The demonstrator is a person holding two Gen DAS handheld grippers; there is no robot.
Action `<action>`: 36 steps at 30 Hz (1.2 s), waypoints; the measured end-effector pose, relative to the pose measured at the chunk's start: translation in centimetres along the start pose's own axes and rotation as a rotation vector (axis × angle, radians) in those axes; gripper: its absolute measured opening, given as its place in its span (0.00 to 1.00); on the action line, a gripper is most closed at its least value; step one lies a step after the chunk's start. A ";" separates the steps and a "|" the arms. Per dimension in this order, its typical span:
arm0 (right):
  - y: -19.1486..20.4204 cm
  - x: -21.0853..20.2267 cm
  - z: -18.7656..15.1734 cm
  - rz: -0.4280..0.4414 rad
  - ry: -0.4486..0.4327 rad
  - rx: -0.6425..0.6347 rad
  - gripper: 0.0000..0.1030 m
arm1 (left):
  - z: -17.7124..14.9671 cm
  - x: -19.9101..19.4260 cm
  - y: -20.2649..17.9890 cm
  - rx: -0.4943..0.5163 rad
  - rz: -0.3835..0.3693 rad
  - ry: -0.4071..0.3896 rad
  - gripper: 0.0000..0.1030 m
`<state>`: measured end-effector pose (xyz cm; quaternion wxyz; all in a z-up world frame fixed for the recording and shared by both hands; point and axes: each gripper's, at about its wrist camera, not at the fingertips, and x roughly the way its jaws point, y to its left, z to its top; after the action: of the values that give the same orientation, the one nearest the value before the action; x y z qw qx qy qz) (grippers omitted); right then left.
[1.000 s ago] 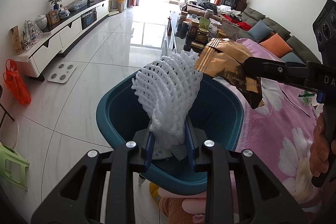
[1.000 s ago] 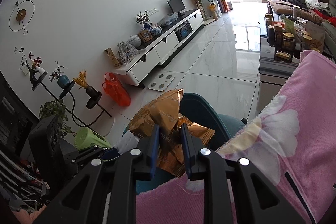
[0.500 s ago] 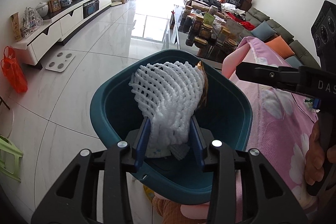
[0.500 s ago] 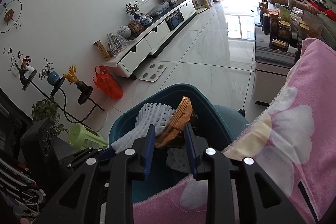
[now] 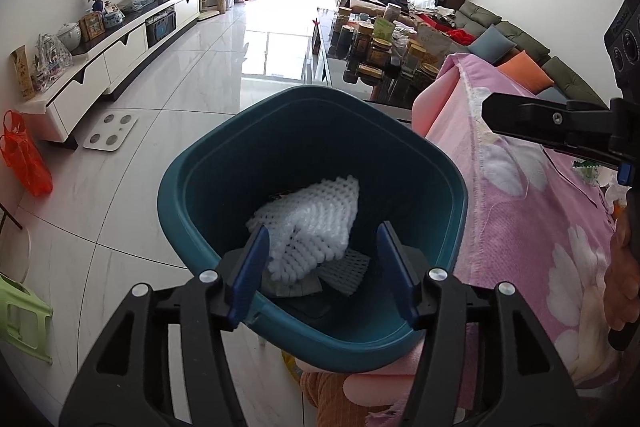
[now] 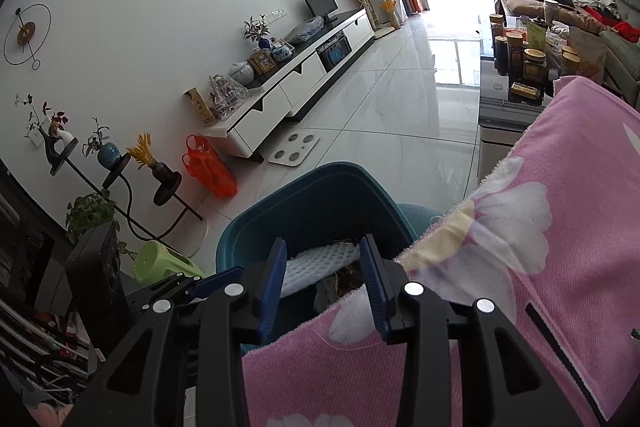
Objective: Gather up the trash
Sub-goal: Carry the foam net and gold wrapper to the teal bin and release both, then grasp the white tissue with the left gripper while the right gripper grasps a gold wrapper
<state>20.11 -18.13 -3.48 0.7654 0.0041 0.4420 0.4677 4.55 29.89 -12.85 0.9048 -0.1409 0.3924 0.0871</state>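
Observation:
A teal bin [image 5: 436, 183] stands on the floor beside a pink flowered blanket [image 5: 528, 227]. A white foam net [image 5: 316, 223] lies loose inside it, on a grey foam scrap [image 5: 350, 269]. My left gripper [image 5: 320, 267] hangs over the bin's near rim. Its jaws are opening, and the net lies below them, free of the pads. My right gripper [image 6: 324, 279] is over the blanket edge [image 6: 500, 267] and the bin [image 6: 320, 195]. Its jaws are opening too, with nothing in them. Past them I see the foam net [image 6: 320, 265] and a brown wrapper scrap [image 6: 347, 275].
A white TV cabinet [image 5: 120, 55], a floor scale [image 5: 110, 133] and an orange bag [image 5: 24, 163] line the left wall. A green stool [image 5: 20, 311] sits at the lower left. A glass table with several jars [image 5: 380, 51] and a sofa [image 5: 520, 43] lie beyond the bin.
Both grippers have opened. The foam net dropped from the left jaws into the bin. The gold wrapper left the right jaws and fell in too.

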 end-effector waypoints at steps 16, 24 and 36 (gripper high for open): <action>-2.1 -11.7 -4.5 -0.049 -0.181 -0.035 0.43 | 0.8 -5.7 -6.1 0.111 -0.155 -0.136 0.59; -6.1 -20.4 -8.6 -0.177 -0.298 0.026 0.48 | 0.3 -7.5 -16.2 0.293 -0.374 -0.145 0.61; -13.3 -28.3 -14.5 -0.405 -0.371 0.218 0.49 | -3.3 -5.5 -30.2 0.530 -0.589 -0.028 0.61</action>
<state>14.89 -51.91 1.13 0.9060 0.0831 0.3340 0.2464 6.63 0.02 -5.33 0.9014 -0.0079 0.3316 -0.2783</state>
